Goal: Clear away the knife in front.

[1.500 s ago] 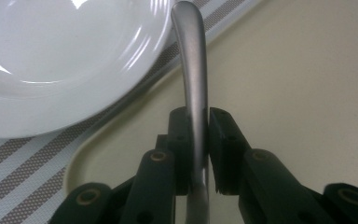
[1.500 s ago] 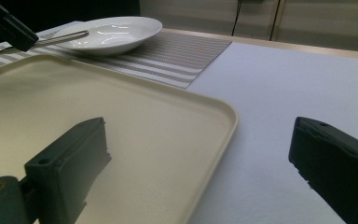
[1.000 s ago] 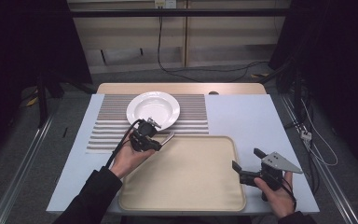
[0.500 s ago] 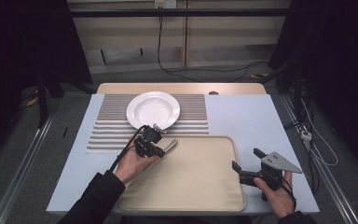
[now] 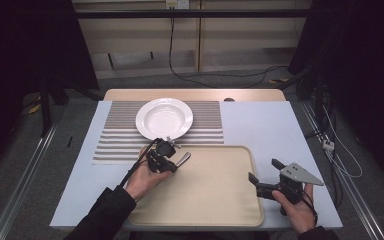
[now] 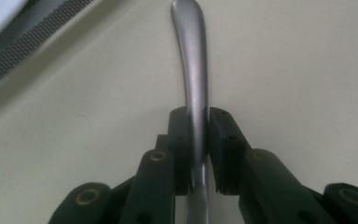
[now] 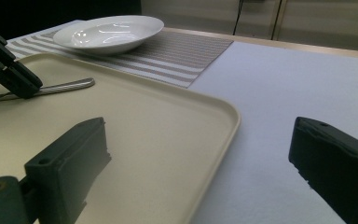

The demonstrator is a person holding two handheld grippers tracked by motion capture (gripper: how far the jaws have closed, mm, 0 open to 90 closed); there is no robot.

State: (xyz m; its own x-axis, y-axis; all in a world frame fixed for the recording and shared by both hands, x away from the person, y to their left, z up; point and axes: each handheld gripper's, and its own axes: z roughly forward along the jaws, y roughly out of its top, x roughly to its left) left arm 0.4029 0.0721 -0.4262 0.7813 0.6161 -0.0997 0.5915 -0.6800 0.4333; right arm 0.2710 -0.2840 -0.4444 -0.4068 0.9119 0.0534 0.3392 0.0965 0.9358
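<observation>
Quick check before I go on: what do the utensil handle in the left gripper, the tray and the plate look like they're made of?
Utensil handle: metal, probably stainless steel, with a brushed grey sheen and a soft highlight along it. Tray: looks like matte beige plastic, one moulded piece with a rounded raised rim; no glare. Plate: glossy white, likely glazed ceramic, judging by the sharp reflections, though melamine can't be ruled out.

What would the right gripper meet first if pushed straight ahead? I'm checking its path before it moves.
Probably the tray's right rim: the open right gripper straddles it, pointing toward bare table beyond. The plate sits off to the left.
</observation>
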